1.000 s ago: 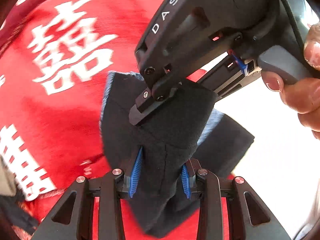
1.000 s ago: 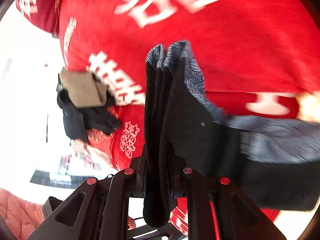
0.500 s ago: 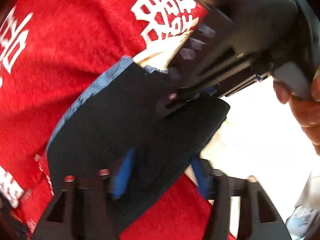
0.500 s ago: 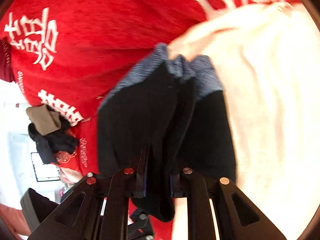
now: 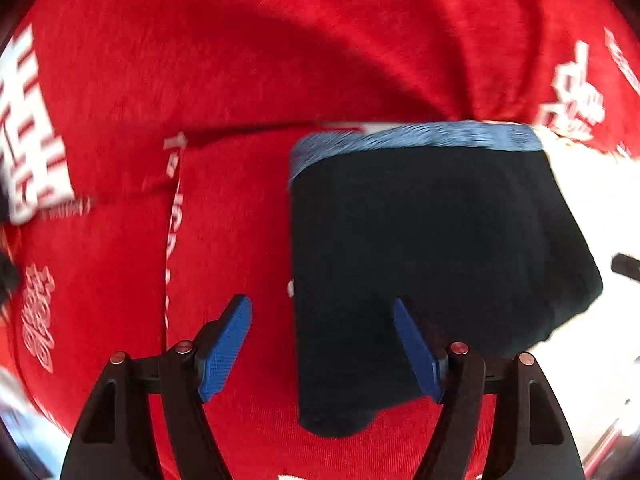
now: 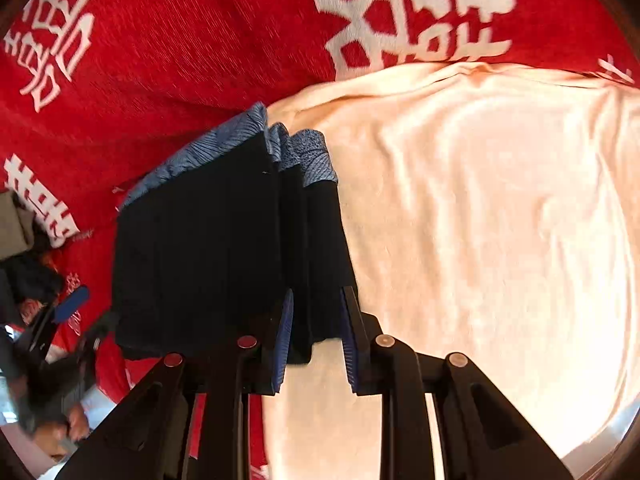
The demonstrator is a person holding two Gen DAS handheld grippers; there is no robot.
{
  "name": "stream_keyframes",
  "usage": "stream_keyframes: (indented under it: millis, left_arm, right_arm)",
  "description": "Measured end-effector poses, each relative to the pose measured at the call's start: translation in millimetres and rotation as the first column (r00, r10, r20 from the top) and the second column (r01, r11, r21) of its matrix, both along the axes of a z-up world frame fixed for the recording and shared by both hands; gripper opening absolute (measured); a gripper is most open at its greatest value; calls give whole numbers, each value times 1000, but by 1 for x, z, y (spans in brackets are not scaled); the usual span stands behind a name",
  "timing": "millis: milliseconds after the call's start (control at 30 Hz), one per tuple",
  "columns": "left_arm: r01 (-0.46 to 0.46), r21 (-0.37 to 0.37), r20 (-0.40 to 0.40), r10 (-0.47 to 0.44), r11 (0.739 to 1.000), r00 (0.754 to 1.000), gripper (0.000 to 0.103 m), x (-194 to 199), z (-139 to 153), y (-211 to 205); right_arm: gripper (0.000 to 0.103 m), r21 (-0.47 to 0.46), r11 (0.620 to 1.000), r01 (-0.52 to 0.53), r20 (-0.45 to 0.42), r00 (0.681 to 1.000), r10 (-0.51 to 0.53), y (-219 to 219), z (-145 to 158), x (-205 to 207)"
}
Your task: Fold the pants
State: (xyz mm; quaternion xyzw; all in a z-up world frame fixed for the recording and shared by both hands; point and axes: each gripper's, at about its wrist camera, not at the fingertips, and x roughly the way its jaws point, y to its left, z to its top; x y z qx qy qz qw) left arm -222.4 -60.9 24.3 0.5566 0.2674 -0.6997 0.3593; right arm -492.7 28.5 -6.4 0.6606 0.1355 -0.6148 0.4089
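Motion blur is smearing much of the left wrist view, so the white characters printed on the red blanket (image 5: 248,80) at the 9 and 2 o'clock edges are not readable there. In the right wrist view the same blanket (image 6: 180,40) is carrying large white Chinese-style characters at 12 and 10 o'clock; they are showing upside down and I cannot read them.

The folded pants (image 5: 420,248), dark with a blue patterned waistband, are lying partly on the blanket and partly on a cream cloth (image 6: 480,220) spreading toward 3 o'clock. Their lower edge is disappearing behind the gripper bodies.

The left gripper (image 5: 322,344) is standing wide open, gripping nothing; its right blue pad is overlapping the pants while the left pad is hanging over bare blanket. The right gripper (image 6: 316,340) is sitting partly open, its blue pads flanking a folded edge of the pants (image 6: 208,248) with gaps showing, so no firm pinch is visible.

At 9 o'clock in the right view, a dark and tan clothing heap (image 6: 20,240) is being cut off by the frame.
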Motion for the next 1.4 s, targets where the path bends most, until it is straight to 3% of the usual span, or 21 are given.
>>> stream_keyframes:
  millis: [167,267,300,400,733,800,867,900,1100,1200,1400]
  left_arm:
    - [-14,14,10,14,1000,1000,75,-16,-16,15]
    - [-6,11,26,5,1000,1000,89,-19,-15,14]
    - [-5,18,24,4,1000,1000,89,-15,-15,16]
    - [1,32,30,-2,999,1000,90,-12,-16,20]
    - [-1,61,53,-3,998,999,90,-13,-16,18]
    - [-9,80,48,5,997,999,91,-11,-18,15]
    - [-21,82,64,16,996,998,103,-10,-22,11]
    - [-22,81,67,17,996,998,103,-10,-22,11]
    - [-32,112,64,25,993,998,103,-3,-24,4]
    - [-36,128,58,29,991,998,103,-1,-25,1]
    - [-48,154,50,41,987,998,103,-3,-28,-3]
  right_arm:
    - [25,-67,994,-80,-15,997,79,-18,16,35]
    - [26,-20,990,-137,-5,991,137,-34,-2,52]
    - [27,1,989,-145,-9,989,145,-36,-9,54]
    - [27,10,991,-132,-10,991,132,-40,-22,56]
    - [28,9,994,-110,-3,994,110,-30,-19,48]
    - [33,19,995,-102,-13,995,102,-18,-19,41]
    - [49,38,993,-111,-37,993,113,-17,-18,42]
    - [52,39,992,-116,-42,992,118,-12,-20,40]
    - [53,54,993,-102,-34,994,104,-2,-25,33]
    - [61,53,996,-67,-1,998,68,3,-28,26]
    - [64,50,998,-47,37,998,45,9,-33,20]
